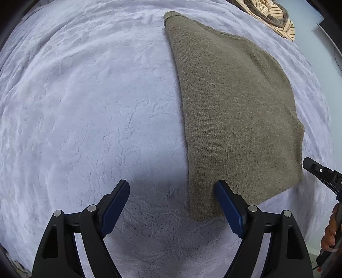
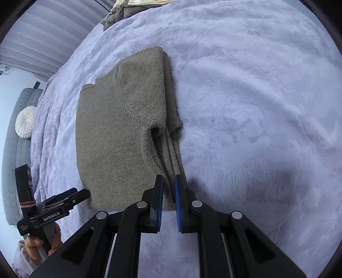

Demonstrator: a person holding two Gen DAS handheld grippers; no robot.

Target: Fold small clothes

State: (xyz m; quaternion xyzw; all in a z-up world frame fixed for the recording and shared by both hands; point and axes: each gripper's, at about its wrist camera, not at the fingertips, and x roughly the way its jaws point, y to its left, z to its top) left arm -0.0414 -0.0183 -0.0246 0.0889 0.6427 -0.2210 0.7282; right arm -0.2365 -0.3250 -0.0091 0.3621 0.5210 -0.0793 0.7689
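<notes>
An olive-green knitted sweater (image 2: pixel 115 136) lies folded into a neat block on the bed's pale lilac plush blanket (image 1: pixel 89 102), its sleeve tucked along one long side and its ribbed hem toward the near end. The left claw (image 1: pixel 172 196) hangs above the sweater's near corner with its jaws spread wide and nothing between them; one blue pad (image 1: pixel 226 205) sits over the knit's edge and the other over bare blanket. The right claw (image 2: pixel 168 188) hovers at the opposite near corner, over the ribbed edge, its jaws drawn almost together with only a thin slit left; I can't see any fabric caught between them. A hand (image 2: pixel 40 246) grips the left tool's handle at the blanket's edge. Farther off on the bed sits a heap of other clothes, a cream striped garment (image 1: pixel 277 19) among them, and a round white cushion (image 2: pixel 24 121) rests by the grey quilted headboard (image 2: pixel 15 162).
</notes>
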